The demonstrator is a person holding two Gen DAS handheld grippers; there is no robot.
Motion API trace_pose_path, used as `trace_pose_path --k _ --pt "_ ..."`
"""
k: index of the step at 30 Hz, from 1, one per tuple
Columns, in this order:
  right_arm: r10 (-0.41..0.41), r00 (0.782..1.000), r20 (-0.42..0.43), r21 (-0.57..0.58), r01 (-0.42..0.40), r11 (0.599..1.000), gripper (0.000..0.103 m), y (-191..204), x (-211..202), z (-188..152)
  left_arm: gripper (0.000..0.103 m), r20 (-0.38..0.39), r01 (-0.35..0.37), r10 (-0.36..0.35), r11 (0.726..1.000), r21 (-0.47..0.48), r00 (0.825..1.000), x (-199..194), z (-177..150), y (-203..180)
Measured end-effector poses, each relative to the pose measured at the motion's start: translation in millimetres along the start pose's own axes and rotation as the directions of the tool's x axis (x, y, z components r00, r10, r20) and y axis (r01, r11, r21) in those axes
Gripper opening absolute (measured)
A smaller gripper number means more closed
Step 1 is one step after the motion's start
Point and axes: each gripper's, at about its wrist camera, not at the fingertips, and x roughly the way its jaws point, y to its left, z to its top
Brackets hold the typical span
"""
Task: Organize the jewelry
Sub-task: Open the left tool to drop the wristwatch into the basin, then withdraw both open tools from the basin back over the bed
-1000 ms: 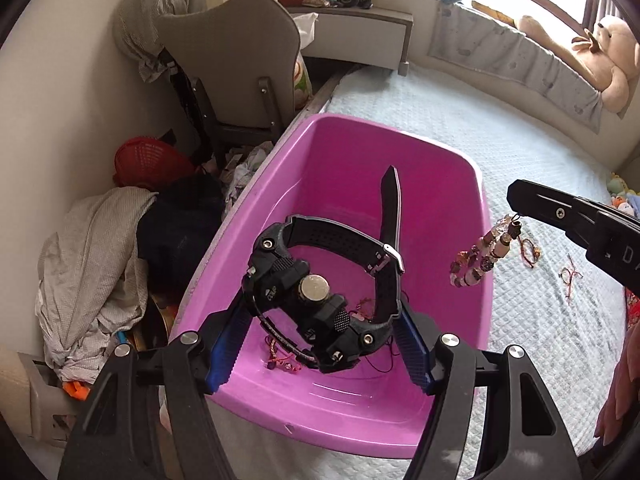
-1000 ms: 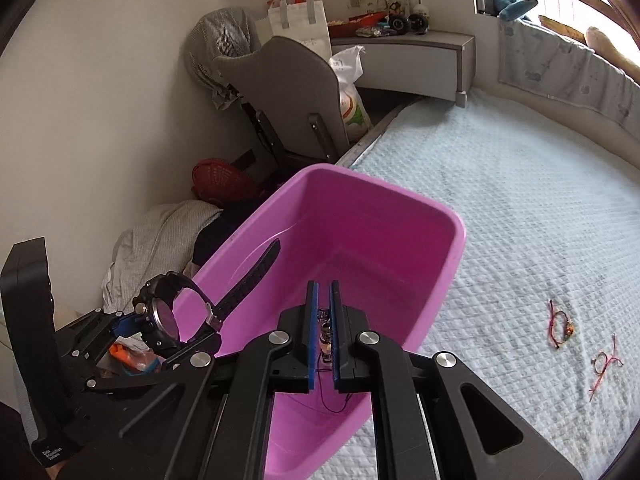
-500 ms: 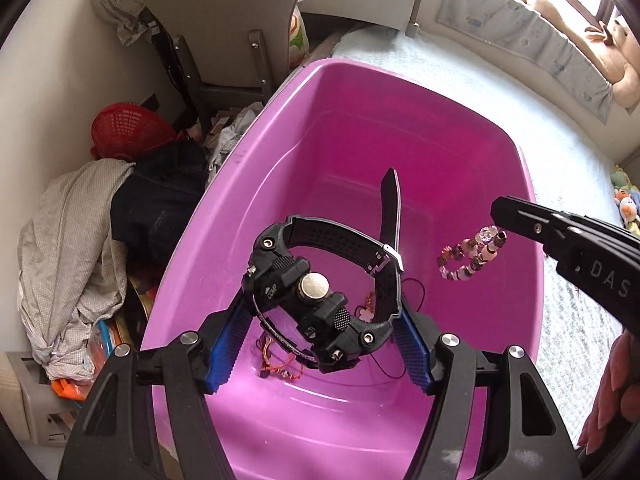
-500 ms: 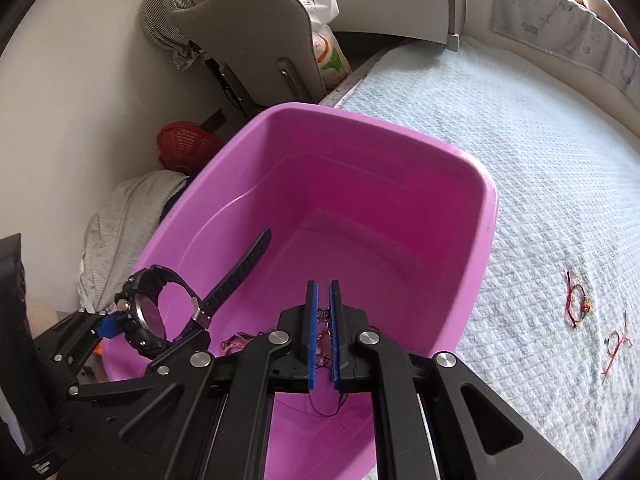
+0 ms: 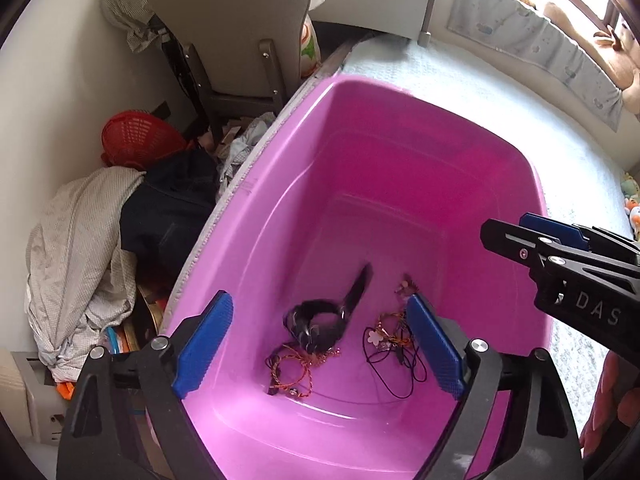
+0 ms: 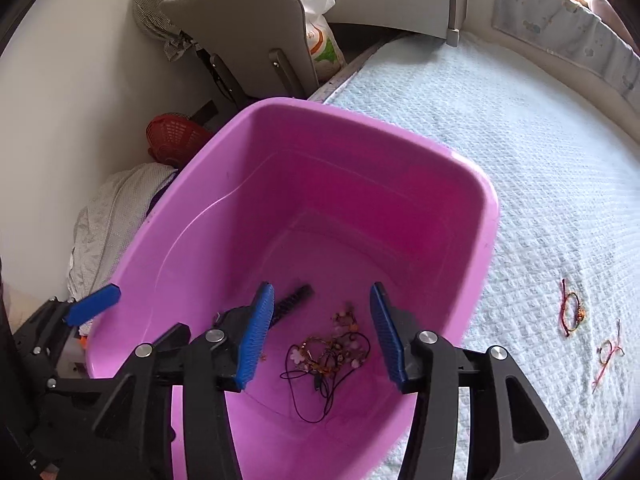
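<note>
While both tongs [image 5: 318, 344] [image 6: 322, 334] open empty, jewelry [image 6: 332, 344] lies in the tub [image 5: 400, 152].

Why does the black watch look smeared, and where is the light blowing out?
Left wrist view: the watch is motion-blurred on the floor of the pink tub while the blue pads stay sharp; the window at top right is overexposed. Right wrist view: fisheye bends the bedspread, and the top right corner glares white.

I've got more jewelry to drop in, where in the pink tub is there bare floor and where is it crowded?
The pink tub is bare across its far half. Near end is crowded: black watch, red cord bracelets, tangled necklaces. On the bedspread, only two red bracelets lie to the right; the rest is bare.
</note>
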Motion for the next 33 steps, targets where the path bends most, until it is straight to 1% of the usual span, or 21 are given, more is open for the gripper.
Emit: trace_pose_path --k 5,8,13,16,19,21,23,25,27,28,31,33 --pt "0.008 0.999 -0.032 0.027 -0.007 1.0 0.051 -4 -2 -8 0.087 -0.015 -0.014 0.014 1.0 -0.01 1.0 -3 -1 5" --pt "0.01 0.999 -0.047 0.037 -0.009 0.999 0.054 -2 -4 -12 0.087 -0.022 -0.03 0.03 1.0 -0.01 0.999 -8 -1 6" --pt "0.01 0.998 -0.059 0.062 -0.006 0.998 0.058 -5 -18 -21 0.087 -0.019 -0.039 0.039 0.999 -0.002 0.999 -21 -5 6" --pt "0.007 0.998 -0.068 0.084 -0.001 0.996 0.059 -9 -29 -30 0.088 -0.018 -0.03 0.03 1.0 0.0 0.999 -29 -6 5" --pt "0.0 0.997 -0.072 0.098 0.007 0.995 0.063 -14 -44 -41 0.091 -0.021 -0.012 0.012 1.0 0.002 1.0 -38 -8 2" --pt "-0.012 0.997 -0.073 0.113 0.021 0.993 0.066 -21 -54 -50 0.091 -0.018 0.001 -0.001 1.0 0.006 1.0 -45 -11 -3" --pt "-0.014 0.997 -0.077 0.143 0.025 0.989 0.066 -28 -61 -59 0.091 -0.01 0.006 -0.006 1.0 0.022 1.0 -52 -14 -10" --pt "-0.023 0.996 -0.084 0.172 0.037 0.984 0.067 -38 -69 -69 0.091 -0.007 0.007 -0.006 0.999 0.045 1.0 -57 -18 -19" --pt "-0.037 0.995 -0.095 0.2 0.056 0.978 0.072 -50 -77 -79 0.091 0.0 0.001 -0.001 0.998 0.07 1.0 -63 -21 -30" --pt "-0.043 0.994 -0.096 0.211 0.063 0.975 0.072 -55 -81 -85 0.091 0.006 -0.005 0.004 0.996 0.085 1.0 -66 -23 -35" --pt "-0.087 0.992 -0.093 0.231 0.107 0.967 0.074 -72 -96 -102 0.091 0.027 -0.02 0.017 0.992 0.127 0.999 -76 -30 -54" --pt "-0.112 0.99 -0.089 0.252 0.131 0.959 0.074 -86 -106 -116 0.091 0.041 -0.001 -0.005 0.988 0.153 0.999 -83 -36 -68"
